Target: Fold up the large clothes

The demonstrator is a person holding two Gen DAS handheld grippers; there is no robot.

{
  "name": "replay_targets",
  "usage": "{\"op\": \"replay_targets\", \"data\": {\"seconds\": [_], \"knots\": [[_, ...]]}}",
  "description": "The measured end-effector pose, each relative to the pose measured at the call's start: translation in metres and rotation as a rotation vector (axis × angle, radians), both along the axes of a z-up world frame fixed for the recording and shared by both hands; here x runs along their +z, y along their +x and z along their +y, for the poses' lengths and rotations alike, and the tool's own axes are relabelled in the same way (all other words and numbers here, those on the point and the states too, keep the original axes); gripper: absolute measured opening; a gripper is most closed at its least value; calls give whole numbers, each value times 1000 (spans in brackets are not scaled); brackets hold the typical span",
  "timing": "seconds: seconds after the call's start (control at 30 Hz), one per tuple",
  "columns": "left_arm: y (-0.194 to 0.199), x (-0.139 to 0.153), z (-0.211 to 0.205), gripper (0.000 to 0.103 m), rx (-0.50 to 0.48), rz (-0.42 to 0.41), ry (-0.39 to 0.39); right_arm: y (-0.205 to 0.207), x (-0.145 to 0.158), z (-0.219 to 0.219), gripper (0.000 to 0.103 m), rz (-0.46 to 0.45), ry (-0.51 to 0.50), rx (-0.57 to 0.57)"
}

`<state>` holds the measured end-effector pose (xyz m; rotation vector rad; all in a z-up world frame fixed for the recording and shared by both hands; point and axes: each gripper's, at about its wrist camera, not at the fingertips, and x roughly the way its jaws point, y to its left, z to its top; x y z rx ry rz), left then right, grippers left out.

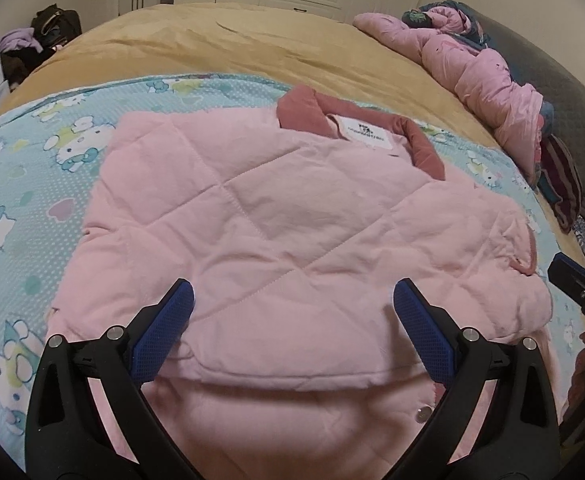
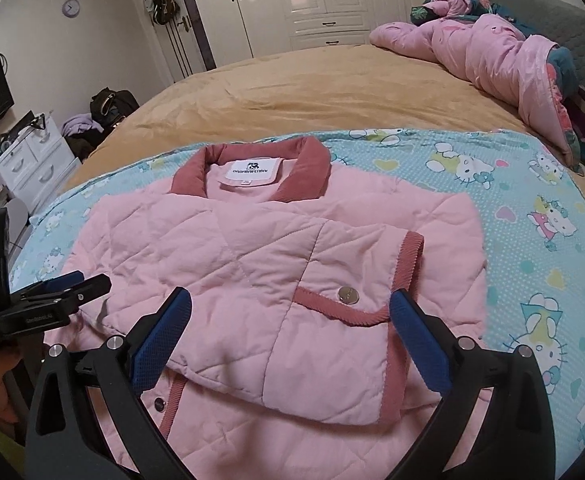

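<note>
Pink quilted jacket (image 2: 252, 280) partly folded on a cartoon-print sheet (image 2: 532, 208) atop the bed (image 2: 292, 92), left hand-held gripper (image 1: 292, 304) and right hand-held gripper (image 2: 290, 312) both spread wide, empty, over its lower half.

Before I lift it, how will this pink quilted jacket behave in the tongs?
The pink quilted jacket will probably be floppy: its folded panels already drape and wrinkle. The padding looks puffy, so likely light but springy, and folds may open. With both tongs open, left and right, pinching one layer risks the rest sliding off.
</note>
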<state>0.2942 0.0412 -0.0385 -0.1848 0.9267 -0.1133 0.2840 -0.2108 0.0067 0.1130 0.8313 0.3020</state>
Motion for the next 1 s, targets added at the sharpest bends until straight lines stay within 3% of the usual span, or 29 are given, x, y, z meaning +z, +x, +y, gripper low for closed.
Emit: {"op": "replay_targets", "data": {"seconds": [0.43,1.0], "knots": [[-27,46,-8,94,-17,-82,-3,-22,27,-3,99,-46,14,-2],[-77,102,-16,94,-41,-188,4,-77,87,-11,99,-169,57,-1]]}}
